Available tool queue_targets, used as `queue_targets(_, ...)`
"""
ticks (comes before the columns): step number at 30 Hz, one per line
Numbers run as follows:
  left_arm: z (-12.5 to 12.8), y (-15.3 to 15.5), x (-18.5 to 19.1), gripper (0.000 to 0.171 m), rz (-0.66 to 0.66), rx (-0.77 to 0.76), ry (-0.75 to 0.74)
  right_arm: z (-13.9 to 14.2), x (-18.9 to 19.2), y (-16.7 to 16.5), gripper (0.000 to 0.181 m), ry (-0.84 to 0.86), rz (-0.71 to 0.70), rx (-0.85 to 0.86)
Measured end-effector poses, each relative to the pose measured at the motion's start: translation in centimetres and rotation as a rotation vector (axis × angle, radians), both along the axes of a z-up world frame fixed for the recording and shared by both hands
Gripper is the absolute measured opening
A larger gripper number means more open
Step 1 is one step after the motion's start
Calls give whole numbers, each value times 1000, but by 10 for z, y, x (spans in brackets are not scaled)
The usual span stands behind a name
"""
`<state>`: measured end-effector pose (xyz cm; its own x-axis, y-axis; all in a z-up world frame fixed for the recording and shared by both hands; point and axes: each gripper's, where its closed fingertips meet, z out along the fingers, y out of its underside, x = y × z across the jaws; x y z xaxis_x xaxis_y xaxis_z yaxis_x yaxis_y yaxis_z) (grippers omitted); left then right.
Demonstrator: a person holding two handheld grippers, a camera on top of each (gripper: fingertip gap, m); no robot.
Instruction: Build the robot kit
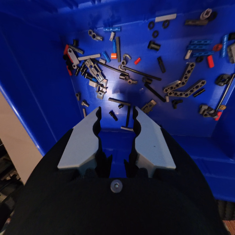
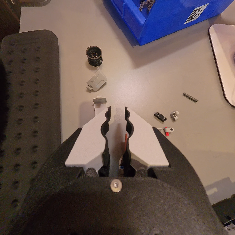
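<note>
1. Overhead, the left gripper is hanging inside the blue bin with its jaws spread and nothing between them — a small black pin and a black axle are lying on the bin floor just beyond its tips.
2. Farther from the left gripper, loose building parts are littering the bin floor: an orange bush, a grey hook, two grey angled beams, and a long black hose.
3. Over the counter, the right gripper is hovering with its jaws parted and gripping nothing; a thin orange piece is showing beside its right finger, and what it belongs to cannot be told.
4. Just past the right gripper's left fingertip a light grey panel is lying, with a second grey panel and a black wheel beyond it.
5. To the right gripper's right are sitting a black connector, a grey connector, a grey-and-red piece, and a dark axle — the bin is standing at the far side.
</note>
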<state>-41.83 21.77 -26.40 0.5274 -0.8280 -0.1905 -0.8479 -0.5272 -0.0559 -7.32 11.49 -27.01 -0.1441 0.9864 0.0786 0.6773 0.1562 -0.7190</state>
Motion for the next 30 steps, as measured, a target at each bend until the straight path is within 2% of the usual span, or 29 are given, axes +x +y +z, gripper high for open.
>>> queue_targets(6,-1,3,25,66,-30,25,-88,0,0,1,19,2,-2,-2)
queue_targets(10,-14,5,32,82,-33,4,-101,-2,0,1,20,-4,-1,-4)
queue_targets(14,-33,8,36,102,-17,-58,-121,-3,0,1,20,-7,-2,-7)
queue_targets(17,-45,14,37,127,17,-91,-131,-4,1,1,20,-11,-2,-9)
queue_targets(19,-45,17,40,134,24,-97,-146,-4,1,1,20,-12,-3,-9)
queue_targets(21,-42,12,45,133,41,-134,-177,-3,1,1,20,-9,-3,-9)
queue_targets(22,-41,5,47,119,36,-177,-189,-2,1,1,20,-7,-3,-9)
queue_targets(25,-42,-13,44,121,24,-230,-164,-1,1,1,20,0,-1,-7)
queue_targets(27,-37,-26,39,103,22,-273,-127,0,1,0,20,0,1,-6)
queue_targets(30,-26,-22,31,105,42,-211,-129,0,1,0,20,0,2,-3)
